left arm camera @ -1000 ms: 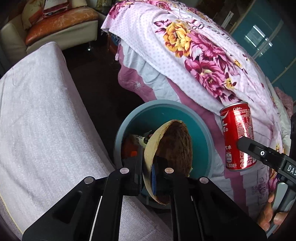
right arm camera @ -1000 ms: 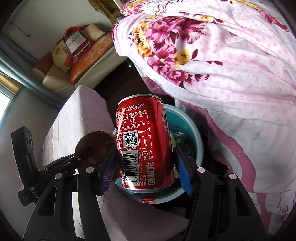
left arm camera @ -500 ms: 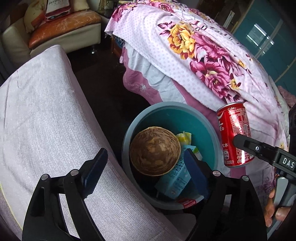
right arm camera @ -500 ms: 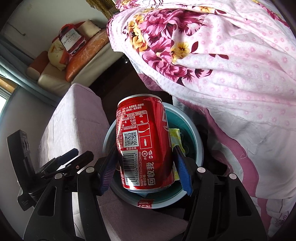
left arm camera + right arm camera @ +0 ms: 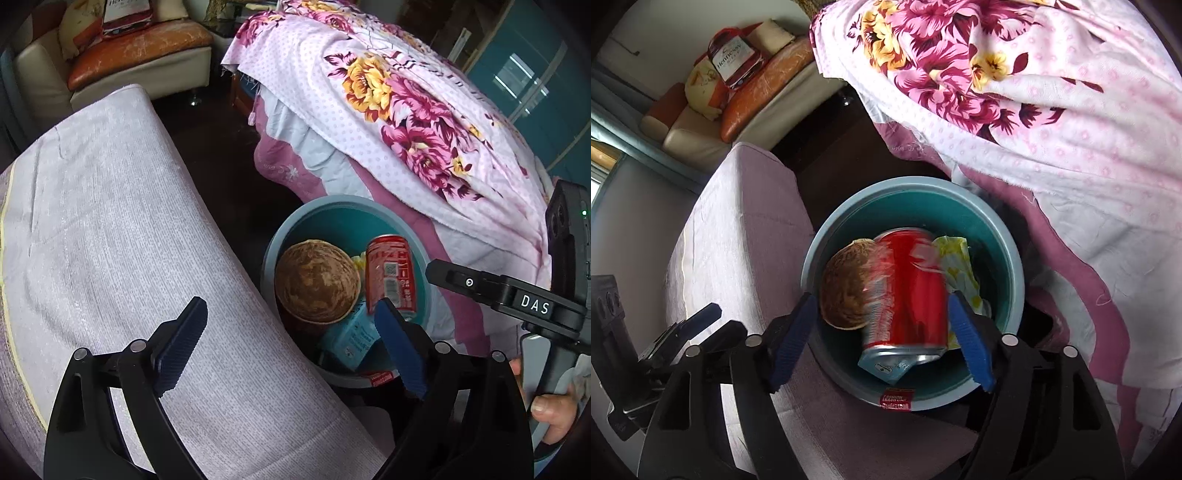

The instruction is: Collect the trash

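My right tongs (image 5: pixel 881 332) have just been opening; the red can (image 5: pixel 908 291) between them is blurred, free of the pads, dropping into the bin (image 5: pixel 1012 258). My left tongs (image 5: pixel 291 343) stand wide apart, empty. In the bin, beside the can, lies the coconut shell (image 5: pixel 316 282). I judge the can light, thin-walled, slick; grip mid-body.

A second ago the left gripper (image 5: pixel 291 328) was pinching the brown coconut shell (image 5: pixel 317 281) over the bin (image 5: pixel 332 206); its jaws have been spreading, nothing sits between them, and the shell lies in the bin at lower centre. The right gripper (image 5: pixel 882 339) had the red can (image 5: pixel 908 295) clamped upright. Its jaws have just been opening, and the can, blurred, is loose inside the bin beside the shell.
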Tool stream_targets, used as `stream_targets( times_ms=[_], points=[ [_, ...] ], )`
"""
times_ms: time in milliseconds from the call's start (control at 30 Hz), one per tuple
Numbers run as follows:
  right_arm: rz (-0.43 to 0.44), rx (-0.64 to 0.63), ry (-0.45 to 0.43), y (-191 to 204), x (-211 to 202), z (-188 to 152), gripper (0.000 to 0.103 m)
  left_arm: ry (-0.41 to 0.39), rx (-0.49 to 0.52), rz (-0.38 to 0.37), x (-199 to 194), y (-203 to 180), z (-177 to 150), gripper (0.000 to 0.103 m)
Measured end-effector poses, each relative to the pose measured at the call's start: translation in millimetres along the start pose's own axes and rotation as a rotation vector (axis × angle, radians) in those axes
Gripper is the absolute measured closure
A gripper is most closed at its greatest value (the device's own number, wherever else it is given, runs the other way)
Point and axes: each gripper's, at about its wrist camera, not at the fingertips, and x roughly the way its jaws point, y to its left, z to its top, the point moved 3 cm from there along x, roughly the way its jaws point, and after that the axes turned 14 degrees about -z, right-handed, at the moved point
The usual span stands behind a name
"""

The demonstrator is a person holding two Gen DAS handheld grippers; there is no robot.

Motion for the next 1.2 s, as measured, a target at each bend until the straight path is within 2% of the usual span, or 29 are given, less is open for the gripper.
stream_targets(
  times_ms=[167, 300, 400, 500, 800, 1200],
  points=[
    [-0.024, -0.048, -0.046, 7.0, -14.0, -6.3, 0.026, -0.008, -0.014, 0.012, -13.4, 1.9, -8.8, 0.008],
    [-0.040, -0.101, -0.079, 15.4, -27.4, -13.2, 0.016, -0.024, -0.028, 0.044, -29.3, 4.6, -17.2, 0.007],
    [-0.043, -0.125, -0.100, 20.9, -35.9, -16.3, 0.009, -0.061, -0.036, 0.065, -47.3, 8.6, -23.3, 0.006],
    [-0.060, -0.161, -0.130, 32.0, -48.5, -21.8, 0.007, -0.091, -0.062, 0.071, -66.5, 15.3, -29.8, 0.005],
    [-0.104, -0.246, -0.198, 63.2, -82.3, -50.6, 0.007, -0.150, -0.123, 0.093, -107.8, 35.3, -55.4, 0.004],
    [-0.106, -0.294, -0.212, 81.0, -101.9, -78.9, 0.007, -0.196, -0.151, 0.115, -135.6, 42.1, -85.1, 0.004]
  ],
)
